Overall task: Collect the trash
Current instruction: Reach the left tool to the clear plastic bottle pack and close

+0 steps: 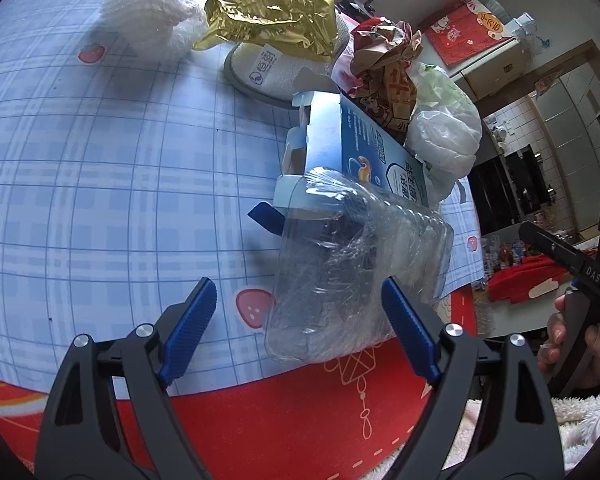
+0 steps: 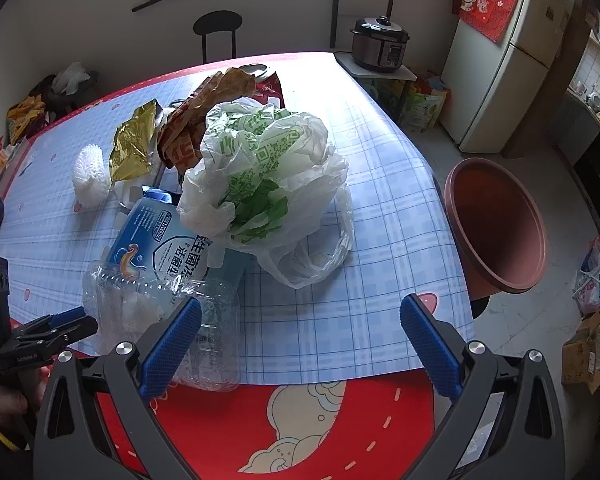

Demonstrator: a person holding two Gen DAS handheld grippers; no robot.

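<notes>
A pile of trash lies on the table. A clear plastic container [image 1: 352, 264] lies nearest, between my open left gripper's [image 1: 300, 328] fingers and a little ahead; it also shows in the right wrist view [image 2: 172, 312]. Behind it lie a blue box [image 1: 364, 148] [image 2: 160, 240], a white and green plastic bag [image 2: 268, 184] [image 1: 444, 136], brown crumpled paper [image 1: 388, 60] [image 2: 204, 120], gold foil [image 1: 276, 12] [image 2: 134, 148] and white foam netting [image 1: 152, 16] [image 2: 90, 176]. My right gripper [image 2: 300, 340] is open and empty at the table's near edge.
A brown bin [image 2: 496, 228] stands on the floor beside the table's right edge. The tablecloth [image 2: 380, 200] is blue plaid with a red border. A fridge [image 2: 504, 68], a pressure cooker [image 2: 380, 44] and a chair [image 2: 218, 32] stand further back.
</notes>
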